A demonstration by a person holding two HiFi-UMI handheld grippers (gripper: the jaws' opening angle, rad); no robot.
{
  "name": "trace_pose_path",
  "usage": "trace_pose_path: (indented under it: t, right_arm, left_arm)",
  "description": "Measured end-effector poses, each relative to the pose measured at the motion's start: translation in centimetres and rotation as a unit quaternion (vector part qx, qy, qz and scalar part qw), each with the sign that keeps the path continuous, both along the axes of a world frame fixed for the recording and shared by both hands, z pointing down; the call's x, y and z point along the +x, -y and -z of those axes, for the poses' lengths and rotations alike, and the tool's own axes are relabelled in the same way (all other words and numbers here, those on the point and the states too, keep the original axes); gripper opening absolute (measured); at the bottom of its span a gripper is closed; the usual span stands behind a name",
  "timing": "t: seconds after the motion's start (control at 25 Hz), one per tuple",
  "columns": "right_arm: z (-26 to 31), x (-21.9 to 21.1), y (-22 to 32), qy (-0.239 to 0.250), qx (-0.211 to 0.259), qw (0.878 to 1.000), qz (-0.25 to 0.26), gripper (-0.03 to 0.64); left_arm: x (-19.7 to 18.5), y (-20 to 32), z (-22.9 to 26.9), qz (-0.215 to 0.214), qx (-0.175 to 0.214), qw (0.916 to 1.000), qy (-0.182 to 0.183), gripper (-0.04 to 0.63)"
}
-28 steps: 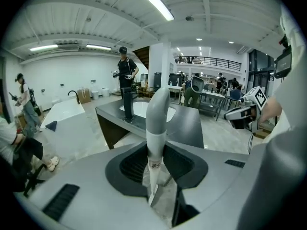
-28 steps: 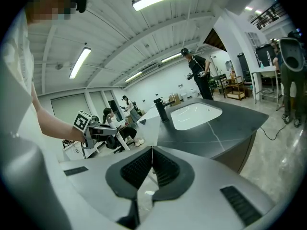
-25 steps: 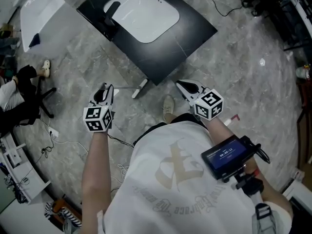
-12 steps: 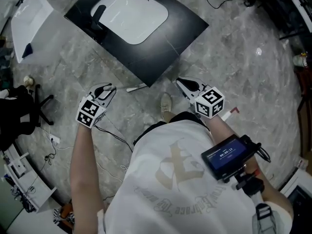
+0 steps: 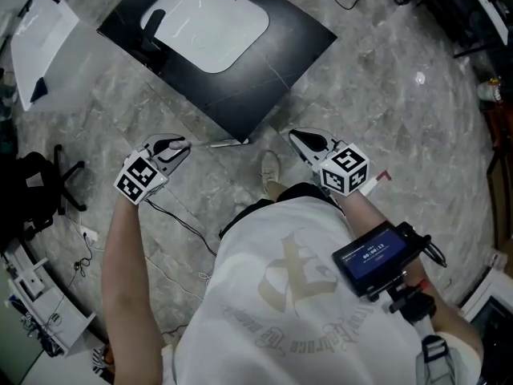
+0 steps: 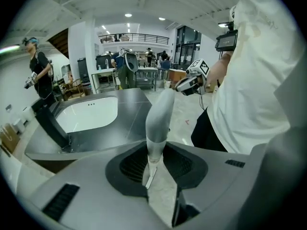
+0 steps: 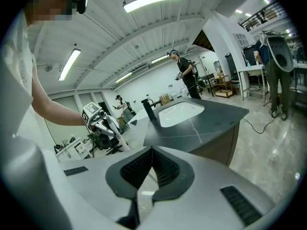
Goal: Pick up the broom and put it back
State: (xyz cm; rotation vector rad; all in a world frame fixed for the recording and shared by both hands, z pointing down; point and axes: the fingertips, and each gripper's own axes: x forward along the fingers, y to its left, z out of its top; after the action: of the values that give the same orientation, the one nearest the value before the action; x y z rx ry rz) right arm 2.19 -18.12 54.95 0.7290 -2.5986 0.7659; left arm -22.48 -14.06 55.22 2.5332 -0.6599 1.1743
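Rolled leftward, left gripper (image 5: 179, 145) jaws clamp broom handle (image 6: 160, 111); right gripper (image 5: 296, 136) jaws closed, empty.

Broom (image 5: 224, 143) just before the counter (image 5: 276, 58) holding the sink (image 5: 210, 24).

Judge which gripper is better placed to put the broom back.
Left, probably. The left gripper is shut on the broom handle, while the right gripper is shut on nothing and stands apart from the handle.
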Motion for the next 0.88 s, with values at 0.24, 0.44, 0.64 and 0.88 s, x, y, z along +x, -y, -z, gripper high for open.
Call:
trace_pose_path:
  t: [0.24,0.44,0.64,0.88]
  right_arm:
    - [0.1,0.3,0.4,-0.004,0.000,1.000,-0.010,0.018]
    - [-0.2,0.7,0.7,-0.007,-0.002,1.000,-0.027,0.018]
    - [-0.5,1.4,0.5,-0.009,-0.008,0.999,-0.036,0.018]
    - [-0.6,2.1,0.7,-0.013,-0.010,0.999,-0.043,0.018]
  left_arm:
    - [2.1,2.7,-0.6,-0.041,0.002,0.9992,-0.004,0.107]
    - [3.4,6.2,-1.3,-0.014,0.021,0.9996,-0.014,0.109]
    - [4.2,8.7,-1.9,0.022,0.038,0.9988,-0.022,0.112]
    - [4.2,8.9,-2.1,0.029,0.038,0.9985,-0.027,0.145]
